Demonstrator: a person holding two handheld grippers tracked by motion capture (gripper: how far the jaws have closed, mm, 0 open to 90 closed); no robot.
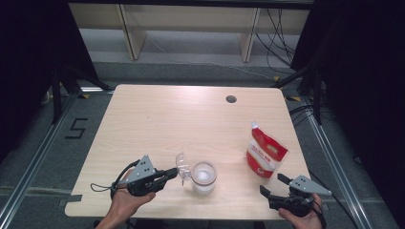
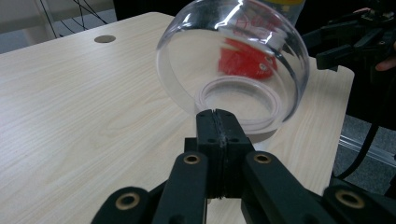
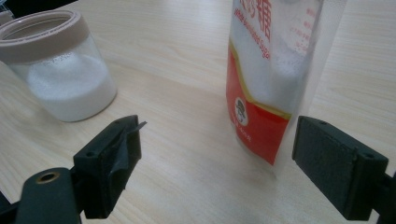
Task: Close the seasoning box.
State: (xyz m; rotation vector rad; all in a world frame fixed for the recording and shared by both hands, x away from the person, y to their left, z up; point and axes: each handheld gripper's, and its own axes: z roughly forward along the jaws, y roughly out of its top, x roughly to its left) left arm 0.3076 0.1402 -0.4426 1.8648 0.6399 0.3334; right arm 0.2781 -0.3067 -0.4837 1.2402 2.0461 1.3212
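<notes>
The left gripper (image 1: 173, 174) is pinching the edge of a clear domed lid (image 2: 233, 60) with its fingers (image 2: 208, 140) pressed tight together, holding the lid tilted just left of the jar (image 1: 204, 177). The jar, part filled with white granules, is standing open on the tabletop (image 1: 167, 124) near the front edge. To the jar's right a red and white sugar pouch (image 1: 265, 151) is standing upright. The right gripper (image 1: 272, 183) is resting in front of the pouch, its fingers (image 3: 114, 149) spread wide with nothing between them.

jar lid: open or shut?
Open. The clear domed lid stands swung up off the jar; the left tool pinches its edge.
</notes>
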